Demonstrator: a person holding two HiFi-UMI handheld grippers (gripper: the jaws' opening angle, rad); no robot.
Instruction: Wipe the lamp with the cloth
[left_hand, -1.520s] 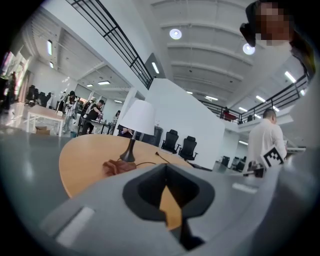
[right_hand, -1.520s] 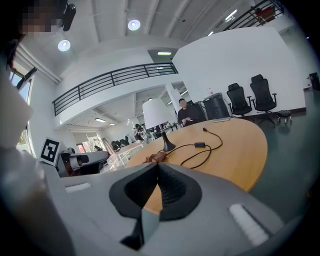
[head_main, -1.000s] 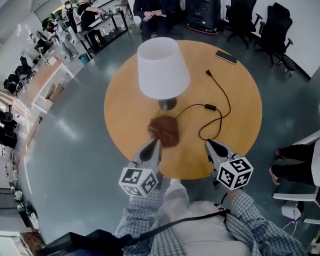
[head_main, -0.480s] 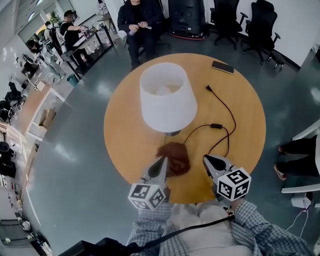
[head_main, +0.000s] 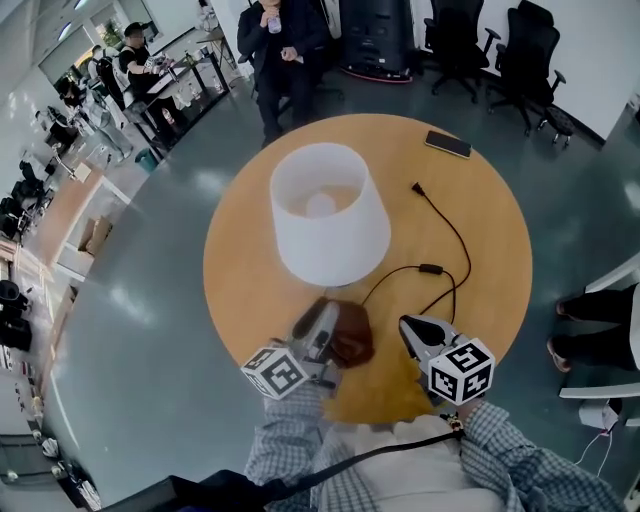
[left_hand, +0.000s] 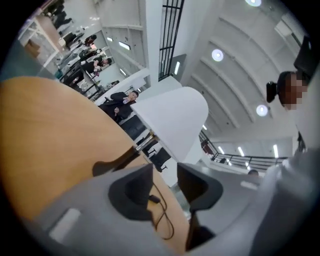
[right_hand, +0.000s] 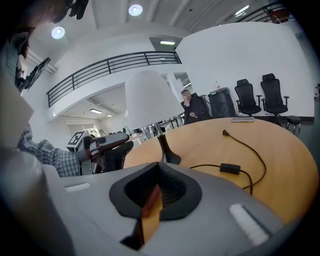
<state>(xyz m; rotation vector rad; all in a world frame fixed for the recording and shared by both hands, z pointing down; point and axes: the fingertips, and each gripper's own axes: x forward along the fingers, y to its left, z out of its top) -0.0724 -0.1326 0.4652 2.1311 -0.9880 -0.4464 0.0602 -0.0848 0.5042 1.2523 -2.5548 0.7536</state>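
Observation:
The lamp with its white shade (head_main: 328, 215) stands on the round wooden table (head_main: 240, 260); its dark base (right_hand: 170, 157) shows only in the right gripper view. The brown cloth (head_main: 347, 335) lies crumpled on the table in front of the lamp. My left gripper (head_main: 322, 322) sits at the cloth's left edge with its jaws opening. In the left gripper view nothing is between the left gripper's (left_hand: 165, 182) pads, and the cloth is out of that view. My right gripper (head_main: 408, 328) is shut and empty to the right of the cloth.
The lamp's black cable (head_main: 445, 235) with an inline switch (head_main: 430, 268) loops across the table's right half. A phone (head_main: 448, 144) lies at the far edge. A seated person (head_main: 280, 40) and office chairs (head_main: 530, 60) are beyond the table.
The left gripper drew the cloth back from the lamp's base toward the near table edge, rolled, and its jaws parted off the cloth. The right gripper shifted slightly nearer too.

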